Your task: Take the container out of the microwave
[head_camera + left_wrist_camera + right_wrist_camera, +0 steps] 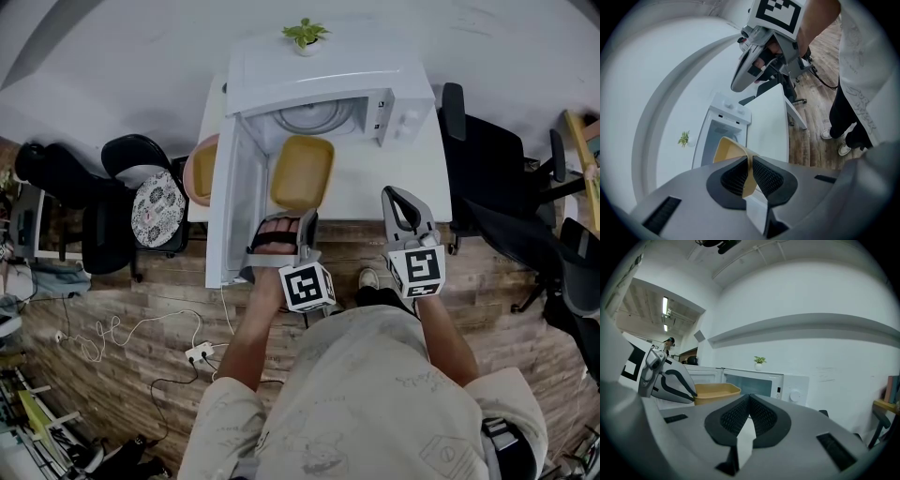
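Wood floor, white bench against a white wall. Microwave sits on it, door swung wide to my left, turntable bare. Container, yellow, is clear of the cavity, over the bench just in front of the opening. Left gripper is clamped on its near rim. Right gripper is closed on nothing, off to the side. Reckon the pull-out is done; next is a level set-down on bare bench, then release. Head view gives the layout. Only the left gripper view shows the pads pinching the wall. Right gripper view shows the container side-on, roughly level. Can't tell if it touches the bench.
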`<state>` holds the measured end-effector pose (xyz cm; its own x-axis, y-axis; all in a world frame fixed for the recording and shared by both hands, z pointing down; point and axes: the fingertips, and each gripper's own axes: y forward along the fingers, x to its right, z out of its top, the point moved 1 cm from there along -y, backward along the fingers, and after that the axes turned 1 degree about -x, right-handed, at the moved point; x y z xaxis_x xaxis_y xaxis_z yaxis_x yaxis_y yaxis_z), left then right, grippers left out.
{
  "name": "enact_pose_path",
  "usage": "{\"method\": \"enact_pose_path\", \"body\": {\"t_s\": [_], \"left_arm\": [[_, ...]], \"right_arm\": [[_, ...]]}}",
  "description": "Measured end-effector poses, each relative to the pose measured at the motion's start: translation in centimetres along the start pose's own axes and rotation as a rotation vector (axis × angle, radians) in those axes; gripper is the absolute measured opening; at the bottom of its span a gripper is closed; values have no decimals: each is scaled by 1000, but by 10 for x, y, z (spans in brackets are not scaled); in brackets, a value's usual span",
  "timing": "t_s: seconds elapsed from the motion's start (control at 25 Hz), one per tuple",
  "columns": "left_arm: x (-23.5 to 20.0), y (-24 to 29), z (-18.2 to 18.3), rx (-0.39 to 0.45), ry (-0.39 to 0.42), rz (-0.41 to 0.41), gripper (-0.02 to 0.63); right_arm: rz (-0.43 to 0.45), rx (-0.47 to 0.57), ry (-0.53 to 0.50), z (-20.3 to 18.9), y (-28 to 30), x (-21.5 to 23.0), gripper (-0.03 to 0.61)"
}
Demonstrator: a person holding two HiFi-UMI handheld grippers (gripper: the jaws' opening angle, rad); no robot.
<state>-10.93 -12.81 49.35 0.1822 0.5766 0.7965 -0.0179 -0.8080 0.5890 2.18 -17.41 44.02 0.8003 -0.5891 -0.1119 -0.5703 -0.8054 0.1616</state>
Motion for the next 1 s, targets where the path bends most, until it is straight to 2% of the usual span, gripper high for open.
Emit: {"method": "enact_pose_path", "body": {"t_s": [1.0], "left_arm": [[-4, 0, -3, -9, -1, 4, 38]], "right_arm": [[6, 6, 2, 2, 5, -1, 14]]}}
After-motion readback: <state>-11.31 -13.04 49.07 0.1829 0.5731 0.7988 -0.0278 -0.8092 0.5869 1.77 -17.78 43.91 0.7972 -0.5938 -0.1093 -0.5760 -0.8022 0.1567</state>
